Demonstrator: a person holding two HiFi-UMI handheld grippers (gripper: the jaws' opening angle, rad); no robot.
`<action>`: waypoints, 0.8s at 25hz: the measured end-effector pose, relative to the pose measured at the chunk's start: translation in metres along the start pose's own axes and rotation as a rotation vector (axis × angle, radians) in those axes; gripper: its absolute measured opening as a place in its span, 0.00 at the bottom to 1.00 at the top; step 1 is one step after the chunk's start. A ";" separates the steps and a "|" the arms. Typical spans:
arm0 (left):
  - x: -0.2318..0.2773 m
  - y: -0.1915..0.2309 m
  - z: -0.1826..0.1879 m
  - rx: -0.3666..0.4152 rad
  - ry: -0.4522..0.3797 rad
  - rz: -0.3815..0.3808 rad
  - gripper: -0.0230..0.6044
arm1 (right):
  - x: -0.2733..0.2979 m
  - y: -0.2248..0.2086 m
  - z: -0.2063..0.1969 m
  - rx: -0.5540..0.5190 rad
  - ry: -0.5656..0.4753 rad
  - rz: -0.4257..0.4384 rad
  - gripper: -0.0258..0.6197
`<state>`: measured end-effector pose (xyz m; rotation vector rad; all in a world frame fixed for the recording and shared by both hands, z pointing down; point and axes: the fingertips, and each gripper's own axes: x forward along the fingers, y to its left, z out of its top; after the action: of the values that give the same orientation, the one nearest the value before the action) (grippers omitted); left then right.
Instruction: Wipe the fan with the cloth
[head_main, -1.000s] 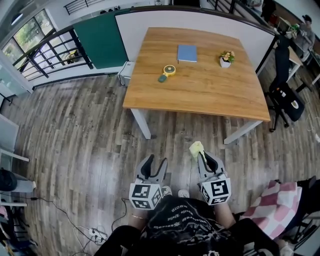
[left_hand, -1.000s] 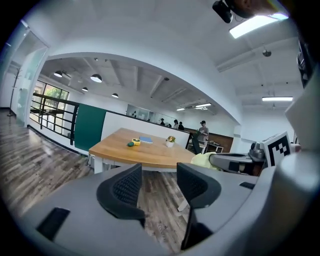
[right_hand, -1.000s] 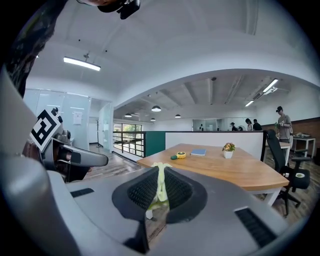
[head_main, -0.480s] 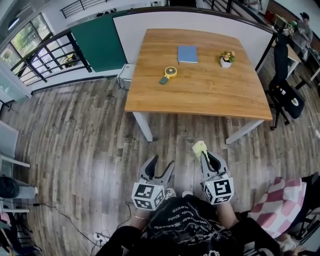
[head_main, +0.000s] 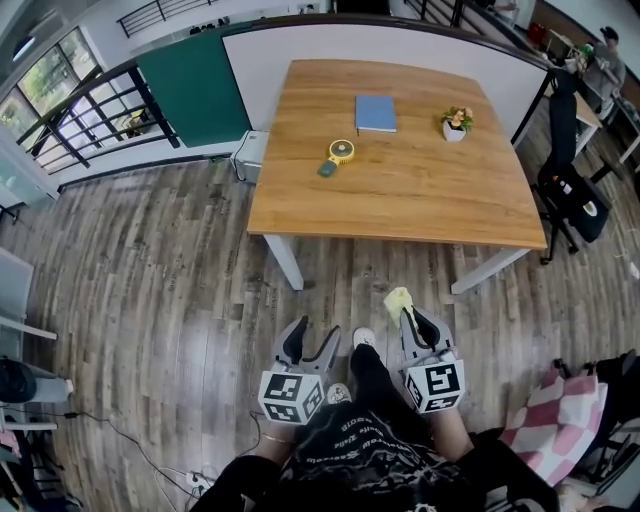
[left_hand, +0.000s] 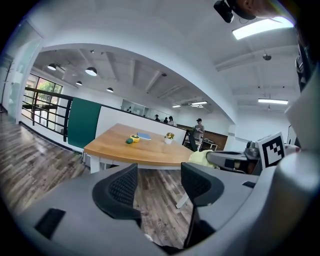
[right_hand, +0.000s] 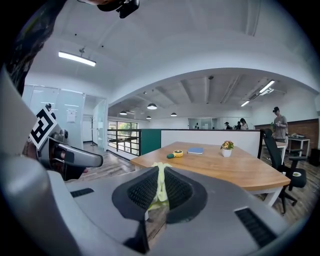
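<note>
We hold the right gripper (head_main: 412, 318) with its jaws closed on a pale yellow cloth (head_main: 397, 298); a fold is pinched between the pads and the rest bunches out past the tips. Our left gripper (head_main: 313, 338) has its jaws apart, with only the wood floor showing between them. The small yellow fan (head_main: 341, 151) lies well apart from both grippers, on the wooden table (head_main: 400, 200) ahead of us, near a blue notebook (head_main: 375, 112) and a small potted plant (head_main: 455, 120).

Open-plan office: a wooden bench (head_main: 400, 190), a black swivel chair (head_main: 572, 192), low partition walls (head_main: 262, 70) and ceiling strip lights (left_hand: 260, 29) overhead.
</note>
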<state>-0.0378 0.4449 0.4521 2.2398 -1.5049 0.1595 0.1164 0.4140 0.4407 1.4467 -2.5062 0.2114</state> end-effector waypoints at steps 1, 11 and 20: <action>0.007 0.002 0.002 0.001 0.000 0.002 0.47 | 0.007 -0.005 0.002 -0.004 0.000 0.003 0.10; 0.096 0.020 0.037 0.018 0.021 0.027 0.47 | 0.082 -0.068 0.018 -0.017 0.012 0.026 0.10; 0.174 0.028 0.068 0.033 0.022 0.074 0.47 | 0.141 -0.128 0.034 -0.010 -0.001 0.057 0.10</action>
<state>-0.0030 0.2596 0.4568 2.2017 -1.5856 0.2324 0.1546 0.2249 0.4481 1.3733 -2.5475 0.2080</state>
